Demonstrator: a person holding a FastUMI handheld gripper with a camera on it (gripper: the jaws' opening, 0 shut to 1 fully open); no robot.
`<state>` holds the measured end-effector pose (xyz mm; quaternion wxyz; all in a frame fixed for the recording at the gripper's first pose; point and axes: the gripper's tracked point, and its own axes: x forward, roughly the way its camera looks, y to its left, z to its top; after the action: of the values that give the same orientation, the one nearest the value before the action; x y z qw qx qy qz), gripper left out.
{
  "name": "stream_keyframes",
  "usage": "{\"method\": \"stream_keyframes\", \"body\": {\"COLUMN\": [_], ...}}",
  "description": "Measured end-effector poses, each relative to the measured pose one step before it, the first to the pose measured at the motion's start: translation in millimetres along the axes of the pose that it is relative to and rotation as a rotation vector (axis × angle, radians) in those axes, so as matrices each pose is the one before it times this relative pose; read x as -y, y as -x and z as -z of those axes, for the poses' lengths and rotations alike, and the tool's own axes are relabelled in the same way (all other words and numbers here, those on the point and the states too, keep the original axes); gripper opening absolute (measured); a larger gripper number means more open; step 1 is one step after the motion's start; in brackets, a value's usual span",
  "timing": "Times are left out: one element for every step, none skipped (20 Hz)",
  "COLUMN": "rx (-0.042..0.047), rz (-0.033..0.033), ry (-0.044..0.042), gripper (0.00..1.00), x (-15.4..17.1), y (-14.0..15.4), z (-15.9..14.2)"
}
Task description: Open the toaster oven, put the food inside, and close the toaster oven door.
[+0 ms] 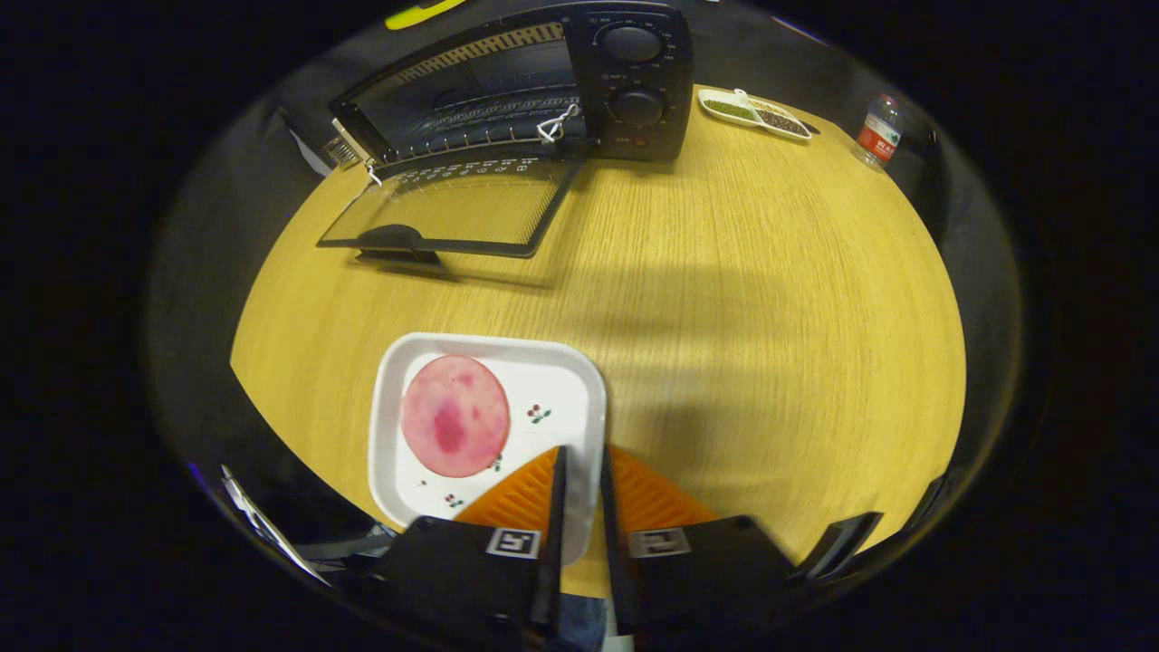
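Door [450, 210]: already lay open.
Tongs [579, 466]: I pinched the tray [543, 371] rim, nearly closed.
Remaining: load food [454, 416], close.

Warm overhead light, fisheye-bent edges

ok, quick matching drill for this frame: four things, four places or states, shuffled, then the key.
Things:
1 oven door
2 pink slice
3 bottle
4 gripper

Places or states:
A on the white plate
B folded down flat, open
C fingers nearly closed over the plate's rim
D far table edge, beyond the divided dish

Pairs: 1-B, 2-A, 3-D, 4-C
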<state>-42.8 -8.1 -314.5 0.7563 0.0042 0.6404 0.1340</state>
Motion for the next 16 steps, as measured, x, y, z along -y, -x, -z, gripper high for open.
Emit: {"method": "stream_keyframes", "body": {"rx": [-0.00917,-0.00172,0.00965,0.00767,0.00484,0.00367,0.00005,0.00443,0.00716,0.01061,0.00954,0.01201,0.00727,0.00552,0.01016,0.01192], "rz": [-0.02562,-0.01545,-0.01663,-0.00104,-0.00512,-0.01580,-0.02659,-0.02576,-0.02260,-0.01784,-0.01527,-0.01344,-0.01528,-0.01377,-0.01424,-0.01396], "ry": [-0.03289,-0.02820,-0.00568,-0.00513,-0.01194,-0.02485,-0.02960,-0.03022,-0.02298,-0.01862,-0.01236,-0.01337,-0.01509,-0.01698,-0.01804,-0.01393], "gripper": [0.12,0.06,0.02,0.02,0.02,0.02,0.02,0.02,0.02,0.02,0.02,0.02,0.02,0.02,0.02,0.02], "x": [-2.32,-0.92,-0.15,-0.03,-1.21,-2.22,-3.01,-1.72,-1.61,-1.44,-1.39,-1.20,-2.14,-1.47,-1.01,-1.06], "y": [0.57,-3.70,2.56,1.48,0.99,-1.94,0.68,0.56,1.12,1.41,3.43,2.04,2.85,3.07,2.93,2.10], "z": [0.02,2.61,-1.31,0.80,-0.20,1.35,0.83,0.03,-1.40,-2.39,-0.60,-0.41,-0.47,-0.10,-1.77,-0.28]}}
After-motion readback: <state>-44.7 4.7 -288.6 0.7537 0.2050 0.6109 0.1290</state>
